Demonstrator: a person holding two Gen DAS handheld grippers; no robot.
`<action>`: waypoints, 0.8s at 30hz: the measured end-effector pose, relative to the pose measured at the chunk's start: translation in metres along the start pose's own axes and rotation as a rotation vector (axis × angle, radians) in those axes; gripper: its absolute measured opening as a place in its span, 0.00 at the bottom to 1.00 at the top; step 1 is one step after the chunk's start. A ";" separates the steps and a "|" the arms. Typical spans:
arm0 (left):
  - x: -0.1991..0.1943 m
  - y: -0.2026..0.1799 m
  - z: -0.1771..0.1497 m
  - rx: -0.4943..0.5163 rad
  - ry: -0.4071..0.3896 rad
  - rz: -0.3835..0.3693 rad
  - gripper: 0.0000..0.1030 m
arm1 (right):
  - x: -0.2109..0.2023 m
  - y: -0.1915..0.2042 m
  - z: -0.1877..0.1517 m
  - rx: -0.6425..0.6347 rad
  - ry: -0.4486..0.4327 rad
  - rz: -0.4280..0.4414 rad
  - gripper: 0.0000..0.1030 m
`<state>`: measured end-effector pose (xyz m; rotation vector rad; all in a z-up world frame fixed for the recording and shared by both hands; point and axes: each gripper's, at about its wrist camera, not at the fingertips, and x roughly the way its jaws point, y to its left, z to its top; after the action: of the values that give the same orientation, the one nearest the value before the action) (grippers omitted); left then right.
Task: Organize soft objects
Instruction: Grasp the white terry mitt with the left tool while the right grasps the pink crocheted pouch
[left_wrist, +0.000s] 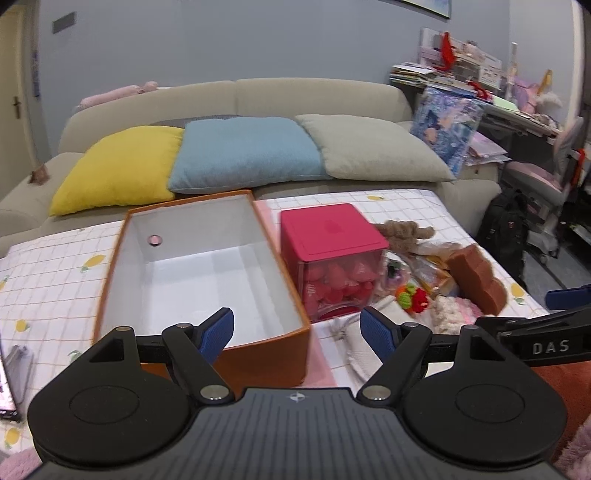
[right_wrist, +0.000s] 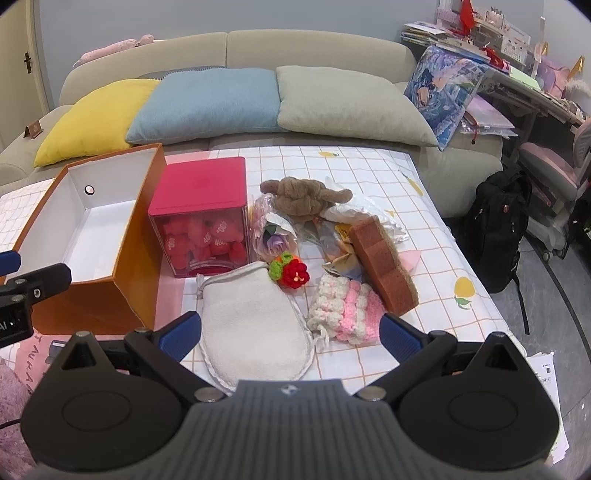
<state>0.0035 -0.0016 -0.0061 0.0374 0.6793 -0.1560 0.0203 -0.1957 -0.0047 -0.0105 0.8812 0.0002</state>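
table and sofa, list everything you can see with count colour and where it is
orange box: 1, orange outside, white inside, open and empty, left on the table
red-lidded box: 1, red lid, clear walls, red soft pieces inside, right of the orange box
white pouch: 1, white, front centre
crochet flower: 1, red and green, behind the pouch
knitted piece: 1, pink and white, right of the pouch
brown sponge: 1, brown, right side
brown plush: 1, brown, back of the pile
cushions: 3, yellow, blue, grey, on the beige sofa
black backpack: 1, floor at right
left gripper: 1, black with blue pads, open, above the orange box's near end
right gripper: 1, same, open, above the pouch
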 end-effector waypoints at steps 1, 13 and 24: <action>0.002 -0.001 0.001 0.004 0.006 -0.022 0.89 | 0.002 -0.003 -0.001 0.004 0.004 -0.001 0.97; 0.065 -0.040 0.014 0.000 0.189 -0.298 0.89 | 0.046 -0.063 -0.011 0.171 0.128 0.028 0.77; 0.159 -0.059 -0.005 -0.166 0.393 -0.214 0.91 | 0.100 -0.084 -0.010 0.223 0.197 0.045 0.77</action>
<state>0.1132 -0.0802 -0.1092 -0.1682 1.0871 -0.3016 0.0764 -0.2803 -0.0873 0.2214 1.0745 -0.0577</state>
